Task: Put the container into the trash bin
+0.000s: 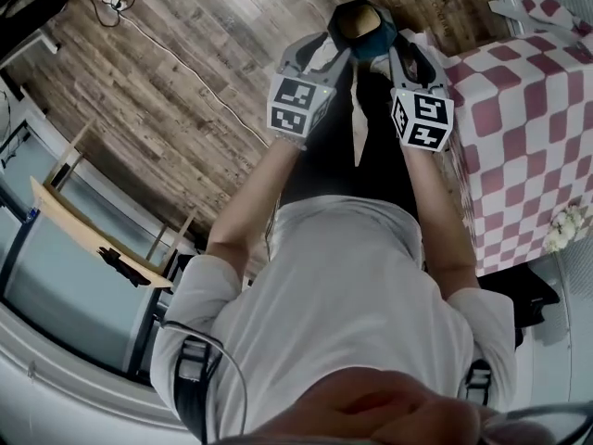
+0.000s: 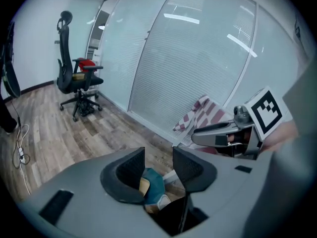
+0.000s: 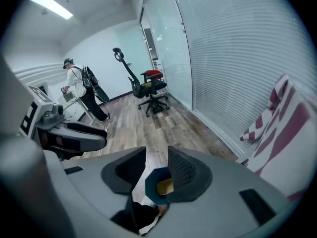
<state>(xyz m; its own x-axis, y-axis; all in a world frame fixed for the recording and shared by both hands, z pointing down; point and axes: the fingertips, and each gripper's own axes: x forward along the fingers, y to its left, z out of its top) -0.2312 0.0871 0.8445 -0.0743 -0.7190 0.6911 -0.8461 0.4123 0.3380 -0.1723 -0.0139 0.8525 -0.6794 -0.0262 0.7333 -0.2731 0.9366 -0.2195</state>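
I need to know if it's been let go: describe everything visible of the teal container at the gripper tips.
The container is small and dark teal, with an angular rim and a tan-yellow inside; its material is unclear. Its mouth is turned towards the right gripper. It sits just beyond the tips of both grippers, over the wood floor, showing in the gap between each one's open jaws. Neither pair clamps it; whether a finger of the left gripper touches it cannot be told.
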